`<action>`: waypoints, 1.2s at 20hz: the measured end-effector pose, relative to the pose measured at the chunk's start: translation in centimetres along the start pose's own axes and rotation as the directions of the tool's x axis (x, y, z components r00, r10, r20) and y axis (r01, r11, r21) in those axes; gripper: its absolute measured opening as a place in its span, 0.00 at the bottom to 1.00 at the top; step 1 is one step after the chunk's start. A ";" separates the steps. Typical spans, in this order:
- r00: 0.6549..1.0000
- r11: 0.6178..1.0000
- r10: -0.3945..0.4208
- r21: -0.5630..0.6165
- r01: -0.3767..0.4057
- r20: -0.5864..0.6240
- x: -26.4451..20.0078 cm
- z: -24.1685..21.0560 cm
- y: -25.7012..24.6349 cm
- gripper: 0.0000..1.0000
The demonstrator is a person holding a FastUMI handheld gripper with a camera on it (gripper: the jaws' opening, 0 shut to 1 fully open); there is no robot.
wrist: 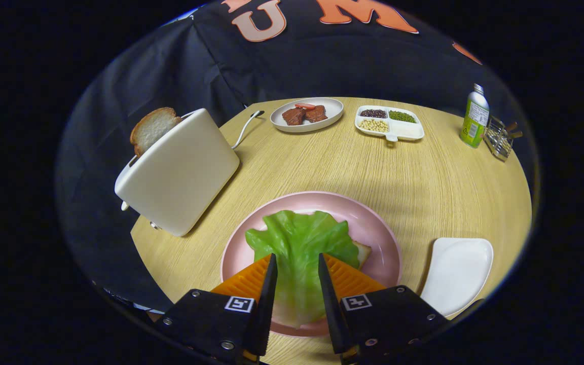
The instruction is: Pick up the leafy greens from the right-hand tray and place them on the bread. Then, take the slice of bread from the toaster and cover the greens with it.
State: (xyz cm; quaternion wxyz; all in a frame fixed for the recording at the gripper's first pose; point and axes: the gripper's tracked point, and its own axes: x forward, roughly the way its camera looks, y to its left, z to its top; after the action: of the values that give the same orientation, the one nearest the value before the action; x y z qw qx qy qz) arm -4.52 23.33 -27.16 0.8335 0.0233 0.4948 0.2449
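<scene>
A green lettuce leaf (297, 238) lies on a slice of bread on the pink plate (375, 228). Only a corner of that bread (363, 251) shows from under the leaf. My gripper (296, 256) hovers over the near side of the plate, its fingers apart, and the leaf's stem runs flat between them. A white toaster (178, 172) stands left of the plate with a second bread slice (152, 129) sticking out of its slot. Right of the plate sits a bare white tray (457, 274).
At the table's far side are a plate of meat pieces (306, 115) and a divided dish of beans (389, 123). A green bottle (475, 117) and a wire rack (500, 138) stand far right. The toaster's cord (245, 126) trails behind it.
</scene>
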 end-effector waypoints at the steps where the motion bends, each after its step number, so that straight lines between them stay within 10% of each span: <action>1: 1.000 1.000 -0.008 0.000 0.008 0.006 -0.3 0.4 0.2 0.53; 11: 0.997 0.992 0.077 0.096 -0.079 0.026 -2.6 6.2 5.1 0.88; 24: 0.969 0.971 0.233 0.043 -0.237 0.076 -4.7 16.4 16.9 0.94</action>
State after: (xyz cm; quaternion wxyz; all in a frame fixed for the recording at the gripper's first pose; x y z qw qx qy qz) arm 0.83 39.45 -10.24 0.8147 0.1117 0.4650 0.3280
